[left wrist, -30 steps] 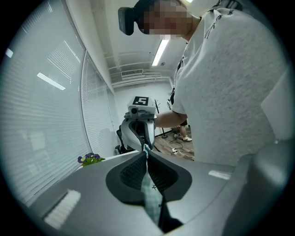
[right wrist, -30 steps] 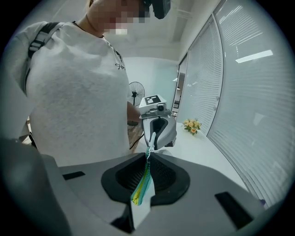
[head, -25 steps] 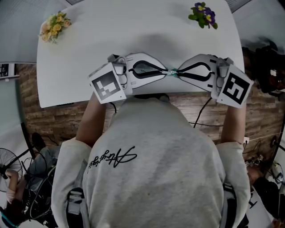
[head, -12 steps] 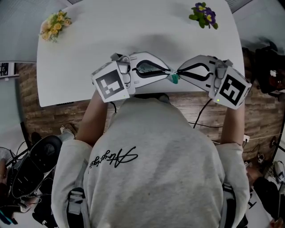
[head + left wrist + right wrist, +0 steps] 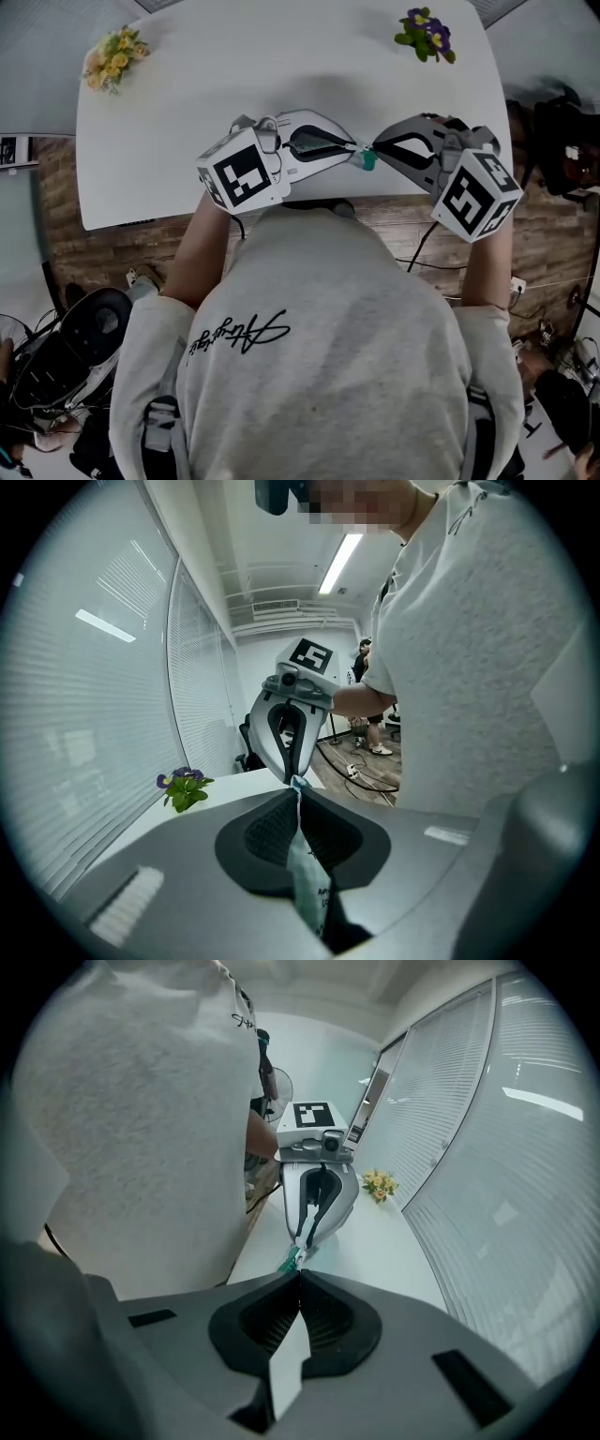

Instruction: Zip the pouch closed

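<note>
Nearest to me, my left claw (image 5: 298, 787) is pressed together on the pouch (image 5: 306, 878). The teal fabric lies flat between the pads and comes out at the tips. My right claw (image 5: 298, 1275) is also pressed together, and it pinches a thin pale tab (image 5: 286, 1372). I judge that this is the pull of the zipper, but it is too small to be certain.

Just beyond, the two tips almost touch each other. A small teal end of the pouch shows between them, above the near edge of the white table (image 5: 187, 112).

The step in hand, I think, is to draw the slider along the teeth. To do it well, I should make the left claw a fixed anchor so that the fabric is taut. Then I should lead the right claw away from it in a straight line along the zipper, not upward and not sideways, so the slider does not jam. Both grips are on thin things and may slip, so a steady pull is better than a jerk. I cannot see how much of the zipper is closed, because the claws hide it.

Farther away, the purple flowers (image 5: 427, 31) and the yellow flowers (image 5: 114, 54) lie at the far corners, well apart from my work.
</note>
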Demonstrator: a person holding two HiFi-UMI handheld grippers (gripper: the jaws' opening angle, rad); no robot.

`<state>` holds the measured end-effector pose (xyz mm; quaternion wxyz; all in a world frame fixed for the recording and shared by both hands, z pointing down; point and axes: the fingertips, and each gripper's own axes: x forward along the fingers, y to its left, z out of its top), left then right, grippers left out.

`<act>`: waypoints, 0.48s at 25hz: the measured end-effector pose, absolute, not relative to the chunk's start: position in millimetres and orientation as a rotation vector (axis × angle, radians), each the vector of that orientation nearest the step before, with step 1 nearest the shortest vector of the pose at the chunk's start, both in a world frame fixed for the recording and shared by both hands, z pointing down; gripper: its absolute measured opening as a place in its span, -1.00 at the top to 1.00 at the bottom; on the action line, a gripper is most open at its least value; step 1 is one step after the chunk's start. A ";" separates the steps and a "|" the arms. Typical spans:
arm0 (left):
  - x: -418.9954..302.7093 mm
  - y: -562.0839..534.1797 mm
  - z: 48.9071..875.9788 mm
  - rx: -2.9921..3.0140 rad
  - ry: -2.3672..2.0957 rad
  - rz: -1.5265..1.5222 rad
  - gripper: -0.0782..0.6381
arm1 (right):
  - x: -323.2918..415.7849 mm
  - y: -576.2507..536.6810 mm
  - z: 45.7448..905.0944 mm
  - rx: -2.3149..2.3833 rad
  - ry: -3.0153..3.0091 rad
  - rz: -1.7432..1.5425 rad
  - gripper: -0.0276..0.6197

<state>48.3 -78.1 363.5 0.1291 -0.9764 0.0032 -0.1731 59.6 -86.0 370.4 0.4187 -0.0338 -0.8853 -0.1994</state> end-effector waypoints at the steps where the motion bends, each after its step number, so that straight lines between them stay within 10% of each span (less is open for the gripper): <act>1: 49.2 -79.0 364.5 -2.841 0.016 -0.515 0.76 | 61.1 -87.3 372.0 -0.079 -2.212 -0.508 0.91; 12: 46.7 -91.5 353.1 -2.902 0.055 -0.443 0.76 | 77.7 -103.5 372.8 -0.011 -2.077 -0.632 0.91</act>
